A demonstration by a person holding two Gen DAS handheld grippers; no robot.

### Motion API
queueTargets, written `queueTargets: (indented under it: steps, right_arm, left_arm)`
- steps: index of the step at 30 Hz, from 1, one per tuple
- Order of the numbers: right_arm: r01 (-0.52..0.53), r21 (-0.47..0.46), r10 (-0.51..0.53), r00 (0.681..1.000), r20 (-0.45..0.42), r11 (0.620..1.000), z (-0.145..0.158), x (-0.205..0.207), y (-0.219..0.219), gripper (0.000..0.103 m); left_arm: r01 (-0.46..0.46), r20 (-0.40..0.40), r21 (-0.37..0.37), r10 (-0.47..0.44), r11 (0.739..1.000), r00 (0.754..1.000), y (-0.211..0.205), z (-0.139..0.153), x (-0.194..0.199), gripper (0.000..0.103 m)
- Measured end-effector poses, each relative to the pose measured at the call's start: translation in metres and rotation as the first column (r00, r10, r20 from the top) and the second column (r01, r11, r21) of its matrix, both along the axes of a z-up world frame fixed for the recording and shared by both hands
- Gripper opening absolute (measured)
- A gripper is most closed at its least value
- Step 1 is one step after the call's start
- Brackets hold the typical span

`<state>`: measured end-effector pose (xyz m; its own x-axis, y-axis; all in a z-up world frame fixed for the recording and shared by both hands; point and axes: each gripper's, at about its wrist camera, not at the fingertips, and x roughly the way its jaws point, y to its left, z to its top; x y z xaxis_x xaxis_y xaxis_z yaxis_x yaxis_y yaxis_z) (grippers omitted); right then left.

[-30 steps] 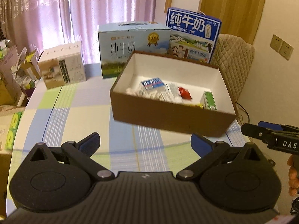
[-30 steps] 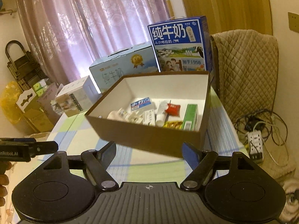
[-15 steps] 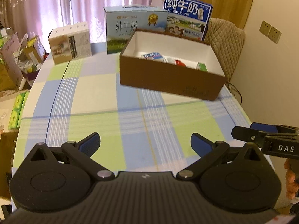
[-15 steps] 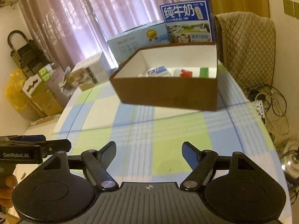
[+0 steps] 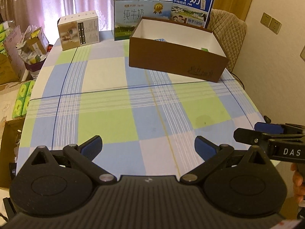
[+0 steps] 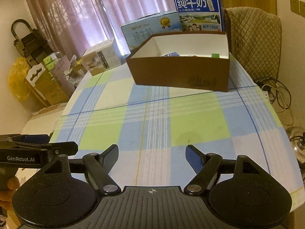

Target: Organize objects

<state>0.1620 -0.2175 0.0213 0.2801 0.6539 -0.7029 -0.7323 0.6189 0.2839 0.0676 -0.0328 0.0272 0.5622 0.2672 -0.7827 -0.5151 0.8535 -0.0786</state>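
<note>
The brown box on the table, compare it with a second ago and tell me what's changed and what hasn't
Both tongs, left and right, have pulled back from the brown box: it was close with its contents in plain sight, and now sits farther off across the checked tablecloth, its near wall hiding most of what is inside. Nothing was picked up or released. Both tongs stay open and empty, and the box and the milk cartons behind it kept their places.

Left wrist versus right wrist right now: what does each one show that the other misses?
Left wrist only: wall sockets at right, green packs on the floor at left. Right wrist only: a power strip with cables on the floor, a yellow bag, a folded black trolley. Both: the brown box on the checked tablecloth, two milk cartons, and both claws open, left claw, right claw.
</note>
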Motion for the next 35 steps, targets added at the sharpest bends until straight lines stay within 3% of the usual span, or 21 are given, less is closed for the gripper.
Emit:
queueTargets:
  steps: [16, 35]
  right_arm:
    - [-0.02, -0.009, 0.02, 1.0, -0.006, 1.0, -0.003, -0.024, 0.004, 0.075]
    - [-0.008, -0.04, 0.007, 1.0, -0.029, 0.999, -0.015, -0.017, 0.009, 0.075]
  left_arm:
    - [-0.006, -0.01, 0.006, 0.006, 1.0, 1.0, -0.004, -0.001, -0.025, 0.102]
    - [-0.009, -0.031, -0.013, 0.009, 1.0, 0.999, 0.003, -0.01, -0.019, 0.102]
